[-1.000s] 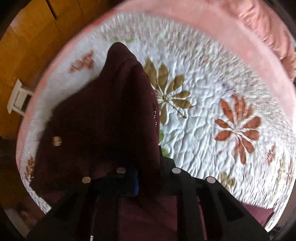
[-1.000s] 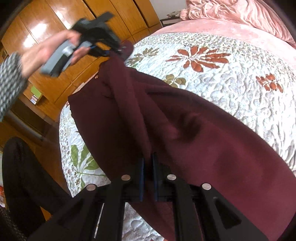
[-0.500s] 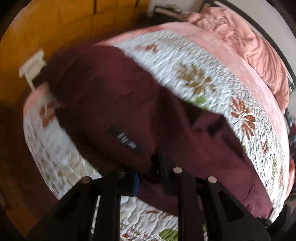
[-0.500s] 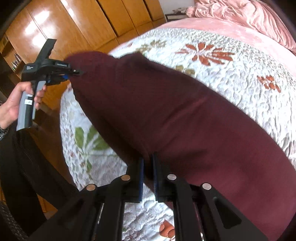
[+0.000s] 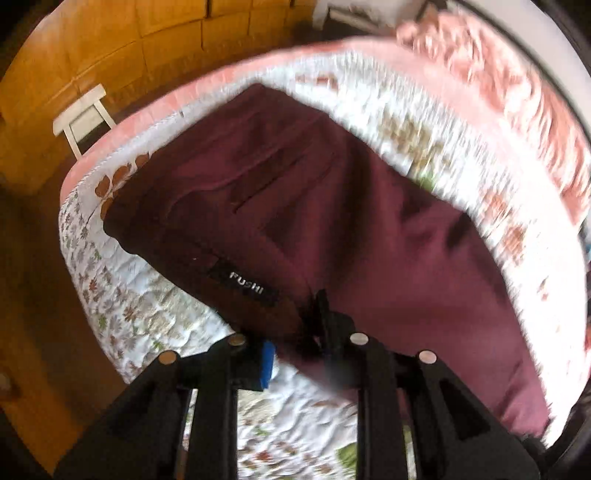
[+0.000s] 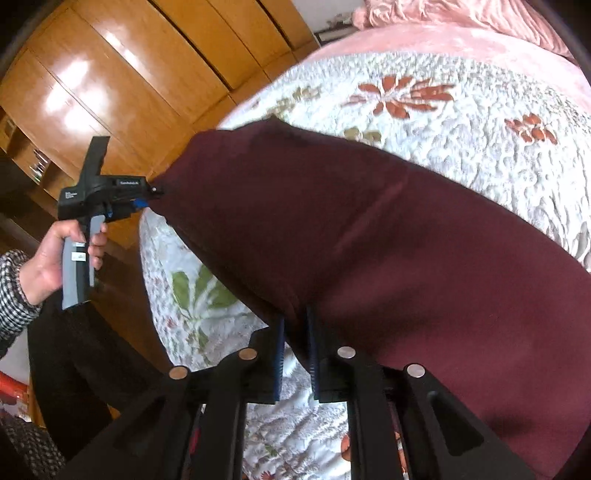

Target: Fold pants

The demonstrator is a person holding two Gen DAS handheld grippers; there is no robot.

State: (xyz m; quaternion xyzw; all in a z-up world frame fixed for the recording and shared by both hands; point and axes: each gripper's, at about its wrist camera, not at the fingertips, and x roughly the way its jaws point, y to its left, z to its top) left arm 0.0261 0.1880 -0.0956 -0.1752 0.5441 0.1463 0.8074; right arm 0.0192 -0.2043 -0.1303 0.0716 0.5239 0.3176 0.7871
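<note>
The dark maroon pants (image 5: 317, 206) lie spread over a white floral quilt (image 5: 122, 302), with a black "PUSHI" label near the waistband. My left gripper (image 5: 295, 332) is shut on the waistband edge close to that label. In the right wrist view the pants (image 6: 388, 236) stretch across the quilt (image 6: 461, 122). My right gripper (image 6: 295, 332) is shut on the pants' near edge. The left gripper (image 6: 147, 195) also shows there at the left, in a hand, pinching the far corner of the pants taut.
A pink blanket (image 6: 461, 18) lies bunched at the far end of the bed. Wooden wardrobe doors (image 6: 129, 85) stand beside the bed. A small white stool (image 5: 85, 118) stands on the wooden floor past the bed corner. The person's dark legs (image 6: 74, 350) are at the bed's side.
The left gripper has swung down and away from above the bed to beyond its edge, pulling the pants from a raised fold out flat and taut. The right gripper kept its grip.
</note>
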